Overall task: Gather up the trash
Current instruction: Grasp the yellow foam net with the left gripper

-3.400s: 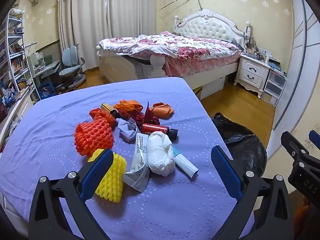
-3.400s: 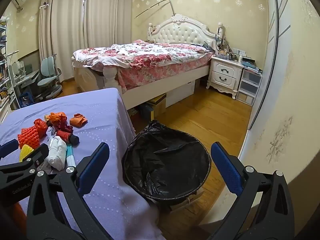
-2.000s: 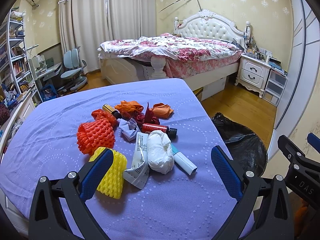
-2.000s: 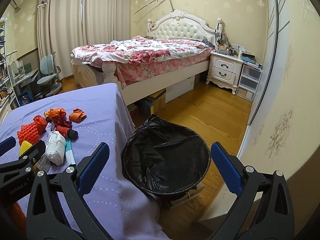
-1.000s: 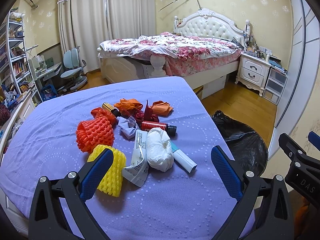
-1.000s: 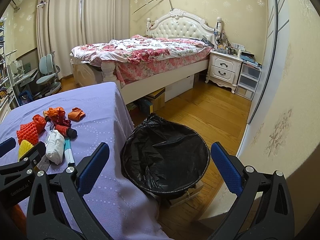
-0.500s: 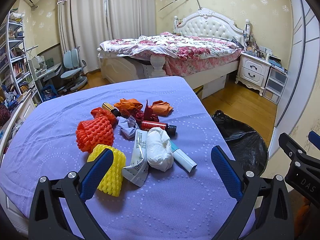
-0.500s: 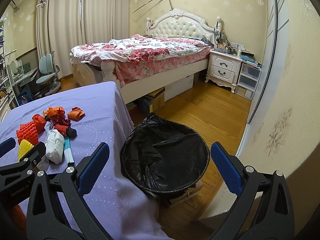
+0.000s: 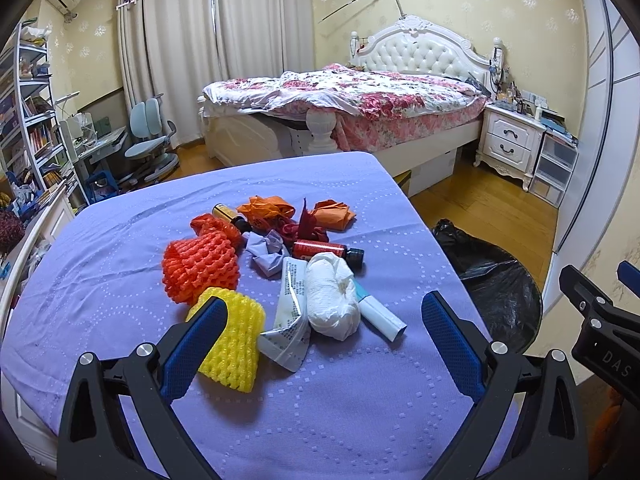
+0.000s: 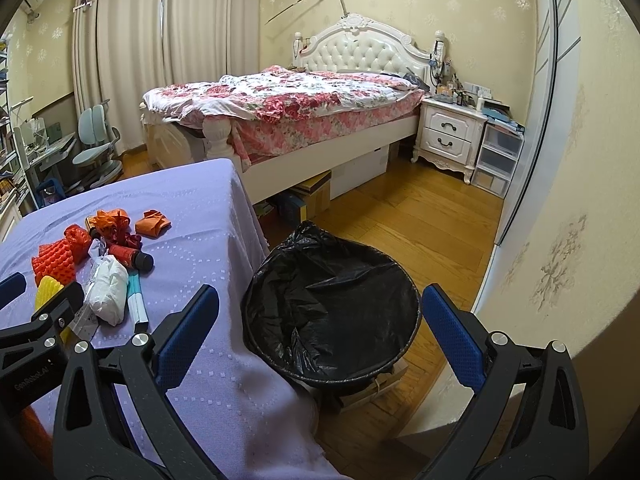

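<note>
Left cam: left gripper (image 9: 324,344) hangs over the purple counter (image 9: 360,420), fingers spread wide, nothing in them. The trash pile sits right ahead: yellow net (image 9: 236,344), orange net (image 9: 200,266), white wad (image 9: 330,300), tube (image 9: 380,314), bottle (image 9: 324,249).

Right cam: right gripper (image 10: 320,336) is splayed and empty too, above the black-lined bin (image 10: 332,308) just beside the counter's edge.

White letters "DAS" read on the black body of the right tool (image 9: 600,344), seen from the left wrist. Print on the flattened white tube (image 9: 289,312) on the bench is too small to read.
</note>
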Motion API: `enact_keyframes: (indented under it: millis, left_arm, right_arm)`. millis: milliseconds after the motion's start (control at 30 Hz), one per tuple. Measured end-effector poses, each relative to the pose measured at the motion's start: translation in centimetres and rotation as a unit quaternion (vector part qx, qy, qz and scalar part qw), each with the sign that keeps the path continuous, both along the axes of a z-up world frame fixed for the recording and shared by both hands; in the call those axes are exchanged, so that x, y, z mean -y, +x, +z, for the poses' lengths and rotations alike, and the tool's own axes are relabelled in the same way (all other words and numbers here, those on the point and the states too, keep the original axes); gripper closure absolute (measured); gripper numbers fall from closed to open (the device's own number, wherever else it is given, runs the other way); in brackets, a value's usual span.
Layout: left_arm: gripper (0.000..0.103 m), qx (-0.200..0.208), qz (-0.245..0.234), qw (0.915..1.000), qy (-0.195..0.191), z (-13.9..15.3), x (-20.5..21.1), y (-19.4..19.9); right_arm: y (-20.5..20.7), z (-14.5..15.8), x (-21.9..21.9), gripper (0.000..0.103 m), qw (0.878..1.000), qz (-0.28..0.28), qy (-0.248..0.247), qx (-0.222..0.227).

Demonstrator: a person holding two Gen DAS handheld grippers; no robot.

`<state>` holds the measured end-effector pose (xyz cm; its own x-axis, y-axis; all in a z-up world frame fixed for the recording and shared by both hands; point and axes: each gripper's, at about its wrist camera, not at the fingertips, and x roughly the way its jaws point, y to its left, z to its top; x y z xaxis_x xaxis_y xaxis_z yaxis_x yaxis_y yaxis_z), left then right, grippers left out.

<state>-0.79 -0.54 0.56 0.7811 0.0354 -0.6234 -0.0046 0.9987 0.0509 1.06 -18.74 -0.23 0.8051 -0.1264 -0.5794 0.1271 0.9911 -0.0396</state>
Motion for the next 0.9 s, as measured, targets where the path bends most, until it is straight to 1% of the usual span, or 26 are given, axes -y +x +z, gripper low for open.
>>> enact_keyframes:
  millis: [133,300,467,533,600,667,900]
  left_arm:
    - [0.006,-0.006,0.009,0.9999,0.002,-0.3,-1.3,-0.5]
    - [0.008,-0.009,0.023,0.9997,0.005,-0.5,-4.5,-1.5]
    - [0.010,-0.027,0.043,0.9987,-0.005,-1.1,-7.4,-2.1]
    - [0.011,-0.034,0.053,0.9980,-0.009,-1.4,-8.3,-2.3]
    - [0.013,-0.038,0.060,0.9974,-0.012,-1.6,-9.1,-2.3]
    - [0.013,-0.041,0.064,0.9970,-0.017,-1.7,-9.8,-2.2]
    - [0.014,-0.048,0.062,0.9966,-0.024,-1.8,-10.2,-1.4]
  right_arm:
    - [0.4,-0.8,-0.5,0.004,1.000,0.010,0.003,-0.013]
    - [0.7,-1.2,-1.7,0.004,0.999,0.029,0.007,-0.026]
    - [0.9,-1.1,-3.0,0.005,0.998,0.049,0.006,-0.034]
    - [1.0,-1.2,-3.7,0.008,0.997,0.060,0.006,-0.037]
    - [1.1,-1.3,-4.3,0.022,0.996,0.073,0.009,-0.043]
    - [1.4,-1.3,-4.8,0.024,0.995,0.084,0.012,-0.051]
    - [1.8,-1.5,-6.1,0.025,0.993,0.099,0.004,-0.057]
